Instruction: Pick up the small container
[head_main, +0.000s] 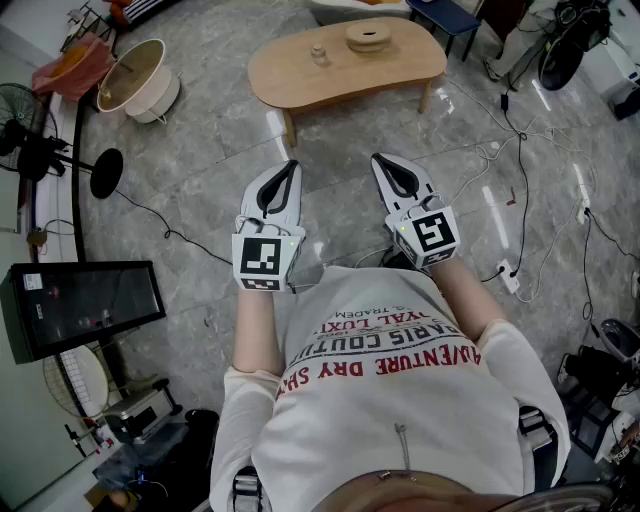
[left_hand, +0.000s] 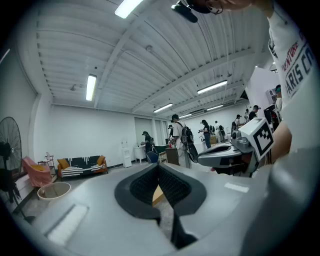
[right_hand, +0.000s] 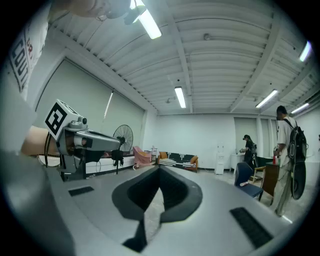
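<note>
A small wooden container (head_main: 318, 53) stands on a low kidney-shaped wooden table (head_main: 400, 70) at the far side of the floor, left of a wider round wooden piece (head_main: 370, 37). Both grippers are held at chest height, well short of the table, pointing towards it. My left gripper (head_main: 292, 165) (left_hand: 158, 165) has its jaws closed together with nothing between them. My right gripper (head_main: 380, 160) (right_hand: 160, 169) is also shut and empty. Each gripper appears in the other's view: the right gripper (left_hand: 235, 150) and the left gripper (right_hand: 85, 137).
A beige basket (head_main: 138, 80) sits on the floor at far left, near a standing fan (head_main: 20, 120). A dark monitor (head_main: 80, 305) lies at left. Cables (head_main: 520, 130) run over the stone floor at right. A blue chair (head_main: 445, 15) stands behind the table. People (left_hand: 180, 140) stand in the distance.
</note>
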